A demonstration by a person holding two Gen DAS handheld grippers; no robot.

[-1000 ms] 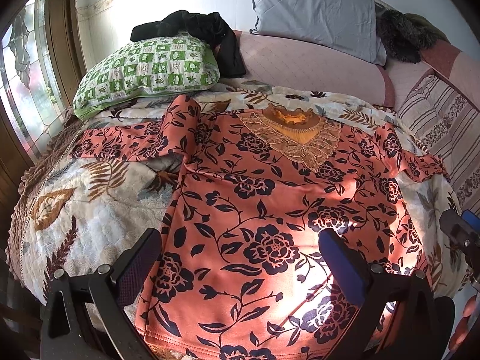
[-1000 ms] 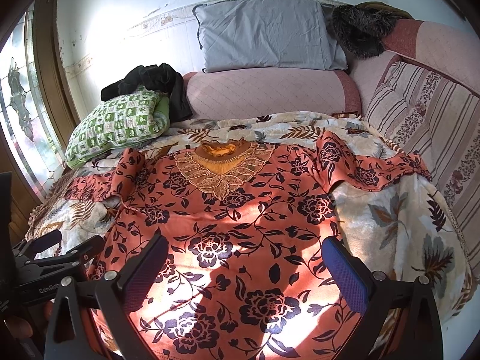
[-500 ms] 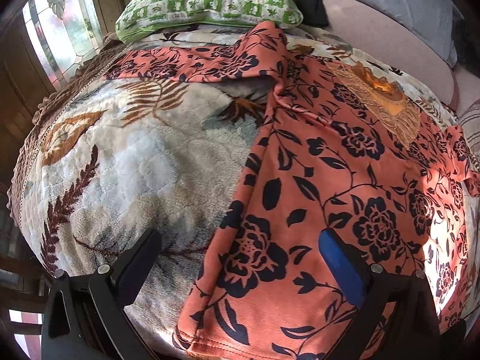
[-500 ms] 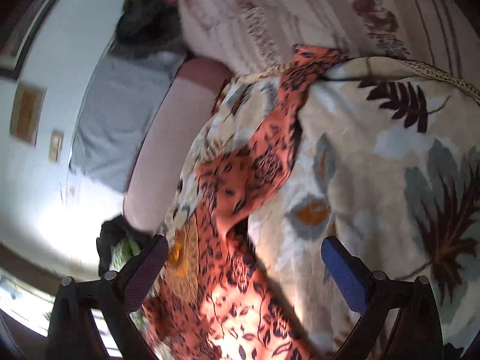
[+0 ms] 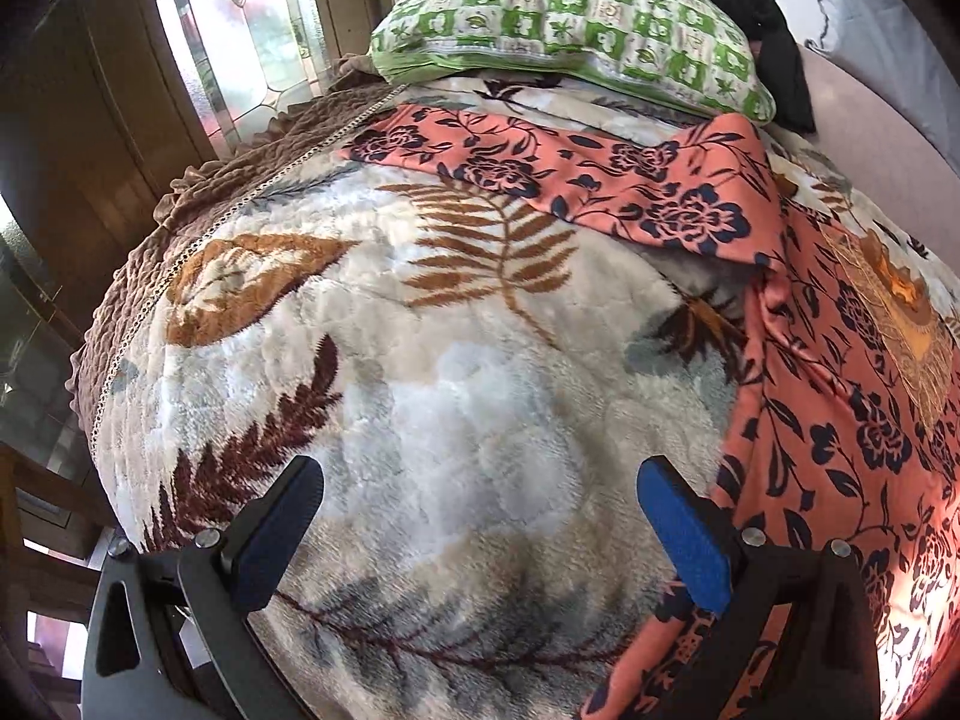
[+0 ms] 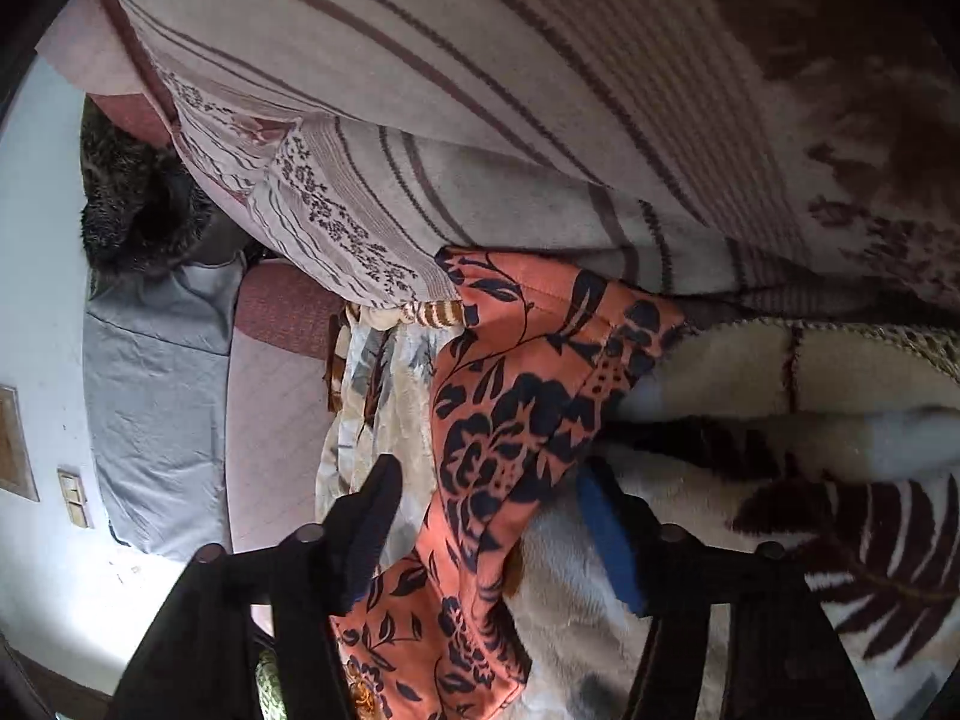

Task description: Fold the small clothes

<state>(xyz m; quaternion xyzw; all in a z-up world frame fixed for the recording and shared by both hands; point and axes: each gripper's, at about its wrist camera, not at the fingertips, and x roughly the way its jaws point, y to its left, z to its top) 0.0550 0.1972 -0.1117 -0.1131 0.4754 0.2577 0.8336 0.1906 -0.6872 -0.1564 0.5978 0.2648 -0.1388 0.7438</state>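
The orange floral top (image 5: 840,396) is laid flat on a leaf-print blanket (image 5: 420,372) covering the bed, neckline embroidery twd the pillows. 1 sleeve (image 5: 558,171) is stretched out to the side, just below a green-checked pillow (image 5: 576,30); a black garment (image 5: 762,18) is seen behind that pillow.

L claw (image 5: 480,534) is held spread over bare blanket, w/ the top's side edge just beside its blue-padded finger (image 5: 684,534); nothing is gripped betw the 2 fingers.

In the R wrist view, rolled sideways, the other sleeve (image 6: 528,396) is seen bunched and running betw the 2 fingers of the R claw (image 6: 492,516). The claw is spread, w/ fabric framed on both sides; contact w/ the pads can't be told. The sleeve end is lying at the blanket edge, against a striped cushion (image 6: 480,138). A grey pillow (image 6: 156,396) and dark furry item (image 6: 132,204) are visible at the wall side.
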